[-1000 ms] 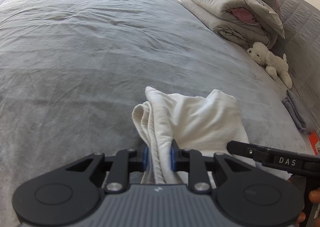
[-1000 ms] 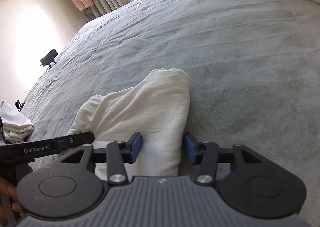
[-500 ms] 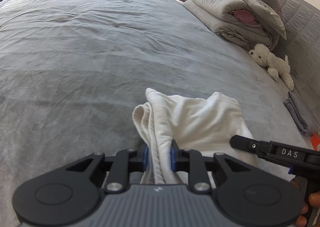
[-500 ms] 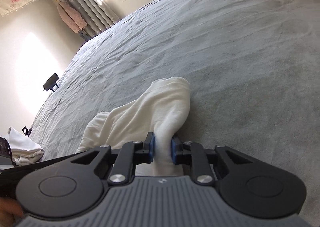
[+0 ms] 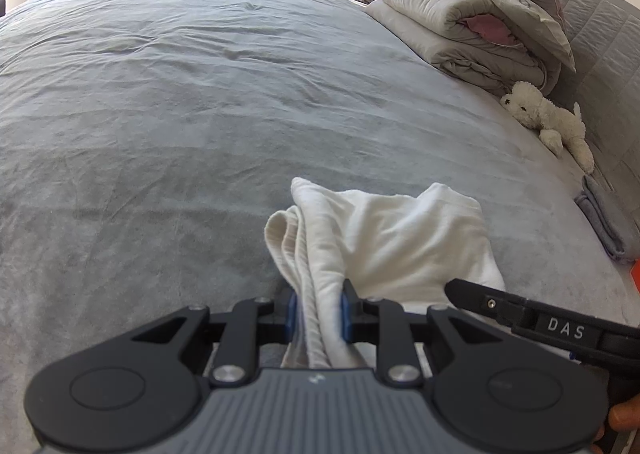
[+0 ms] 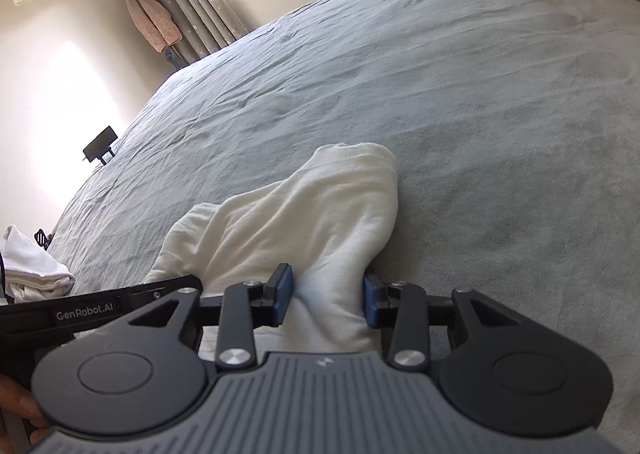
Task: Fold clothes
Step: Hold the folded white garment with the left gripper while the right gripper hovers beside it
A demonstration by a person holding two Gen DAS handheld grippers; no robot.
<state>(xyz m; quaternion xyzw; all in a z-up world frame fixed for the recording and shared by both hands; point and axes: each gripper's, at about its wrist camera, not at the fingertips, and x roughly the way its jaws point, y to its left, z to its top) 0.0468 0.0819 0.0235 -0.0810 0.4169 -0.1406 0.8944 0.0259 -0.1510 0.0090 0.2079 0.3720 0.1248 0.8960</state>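
A white garment (image 5: 384, 230) lies bunched on the grey bed (image 5: 160, 114), reaching forward from both sets of jaws. The left gripper (image 5: 318, 314) has its jaws nearly closed, clamped on a gathered, layered edge of the cloth that runs straight between the blue pads. The right gripper (image 6: 326, 300) has its jaws partway apart and opening; a fold of the same garment (image 6: 296, 222) sits between them, and the pads look to be at its sides without squeezing it. Far ahead of the left jaws and to their right lie a folded grey duvet (image 5: 460, 14) and a white plush toy (image 5: 548, 118).
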